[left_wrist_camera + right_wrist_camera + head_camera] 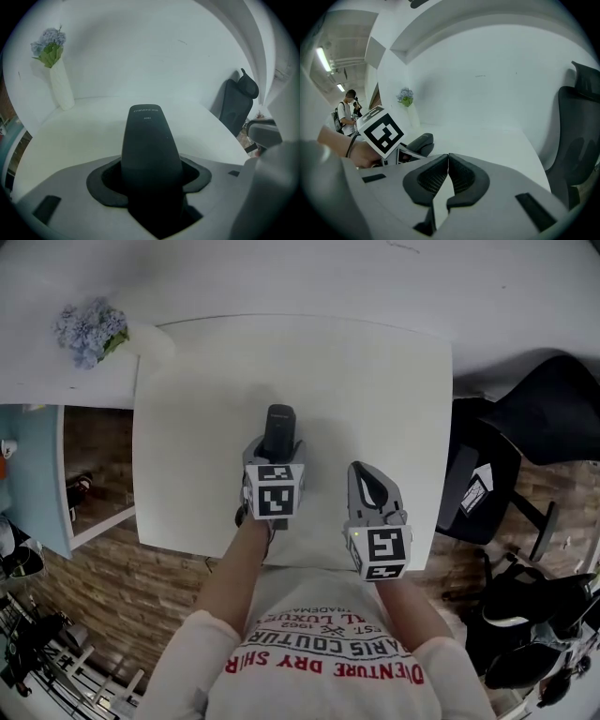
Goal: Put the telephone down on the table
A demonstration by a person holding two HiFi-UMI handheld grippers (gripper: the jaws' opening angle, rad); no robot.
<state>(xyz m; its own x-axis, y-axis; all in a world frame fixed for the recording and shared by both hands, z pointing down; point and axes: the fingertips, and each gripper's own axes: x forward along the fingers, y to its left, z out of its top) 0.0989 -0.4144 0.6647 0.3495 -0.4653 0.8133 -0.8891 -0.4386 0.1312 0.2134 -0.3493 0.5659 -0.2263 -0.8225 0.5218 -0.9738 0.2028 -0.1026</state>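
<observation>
Left hand-held gripper (277, 448) grasps telephone (279, 424) over counter (187, 418); right hand-held gripper (372, 486) clenched, empty. Placing step likely in hand. Next: lower it flat, then release.

The white table (375, 381) with rounded corners carries a slim white vase (61, 86) of pale blue flowers (48, 44), upright at the table's far left corner.

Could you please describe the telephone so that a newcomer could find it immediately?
Start at the white table. Over its near half, the left gripper grips the telephone. It is the only dark, slim handset there; the right gripper beside it is shut and empty.
</observation>
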